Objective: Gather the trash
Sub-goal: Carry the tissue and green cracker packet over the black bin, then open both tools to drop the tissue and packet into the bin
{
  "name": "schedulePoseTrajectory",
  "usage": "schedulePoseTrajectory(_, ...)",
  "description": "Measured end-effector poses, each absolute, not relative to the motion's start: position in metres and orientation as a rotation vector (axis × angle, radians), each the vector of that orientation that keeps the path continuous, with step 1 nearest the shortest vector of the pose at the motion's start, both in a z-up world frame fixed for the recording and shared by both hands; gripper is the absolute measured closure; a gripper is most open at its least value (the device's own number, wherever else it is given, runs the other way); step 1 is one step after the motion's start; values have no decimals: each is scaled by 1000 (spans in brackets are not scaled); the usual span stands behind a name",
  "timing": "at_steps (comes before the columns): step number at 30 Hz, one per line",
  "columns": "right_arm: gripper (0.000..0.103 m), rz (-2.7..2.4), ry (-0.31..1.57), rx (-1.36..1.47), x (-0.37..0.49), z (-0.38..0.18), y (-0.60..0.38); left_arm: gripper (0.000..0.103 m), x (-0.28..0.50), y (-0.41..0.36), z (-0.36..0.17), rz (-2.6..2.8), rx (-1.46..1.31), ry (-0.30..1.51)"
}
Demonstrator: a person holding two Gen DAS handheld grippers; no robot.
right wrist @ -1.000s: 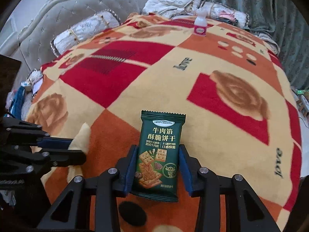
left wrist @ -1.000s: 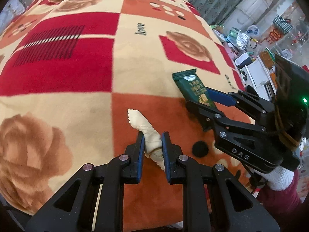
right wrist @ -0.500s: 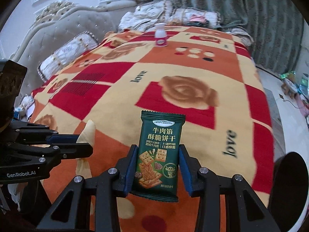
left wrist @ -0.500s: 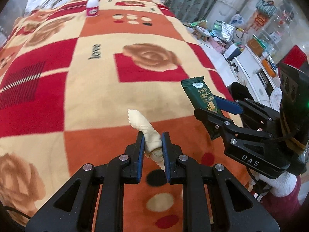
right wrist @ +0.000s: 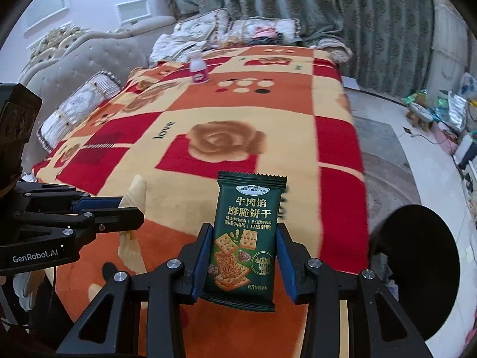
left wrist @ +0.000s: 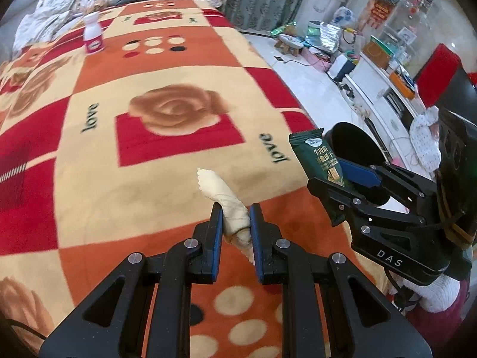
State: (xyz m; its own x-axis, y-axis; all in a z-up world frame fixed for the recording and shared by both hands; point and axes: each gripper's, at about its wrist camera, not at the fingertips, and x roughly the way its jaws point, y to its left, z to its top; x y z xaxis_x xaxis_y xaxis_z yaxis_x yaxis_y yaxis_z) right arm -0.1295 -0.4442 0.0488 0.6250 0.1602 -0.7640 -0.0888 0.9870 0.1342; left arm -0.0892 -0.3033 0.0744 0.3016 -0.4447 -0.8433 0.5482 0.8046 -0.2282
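Pinching, left gripper: blue pads pressed on a twisted cream wrapper, which sticks up and forward out of the jaws, serrated end on top, clear of the blanket.
Pinching, right gripper: blue pads clamp the side edges of a dark green biscuit packet, held upright, print facing the camera, top seam above the fingertips.
Gripper layout: both held over the near orange part of the bed, side by side; in the left wrist view the right gripper sits to the right with the green packet poking up from it; in the right wrist view the left gripper comes in from the left edge with the cream wrapper between its fingers.
Hands: white knit glove visible under the right gripper body.
Black round thing: dark round shape just off the bed's right edge, near the right gripper; cannot tell what it is.
Blanket: fleece, red, orange and cream squares, brown roses, "love" lettering, dot patches.
Bottle: small white one with pink label, upright on the far part of the blanket, well apart from both grippers.
Far end: bundled bedding at the blanket's far edge, grey tufted headboard on the left, green curtain behind.
Floor side: pale floor on the right with a small stool, bags and boxes along a white cabinet.
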Motion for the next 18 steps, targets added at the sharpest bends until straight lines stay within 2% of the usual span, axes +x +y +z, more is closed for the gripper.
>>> schedulePoseTrajectory(18, 63, -144, 898, 218, -174, 36, -584, 88, -92, -442, 80, -876, 161, 1049)
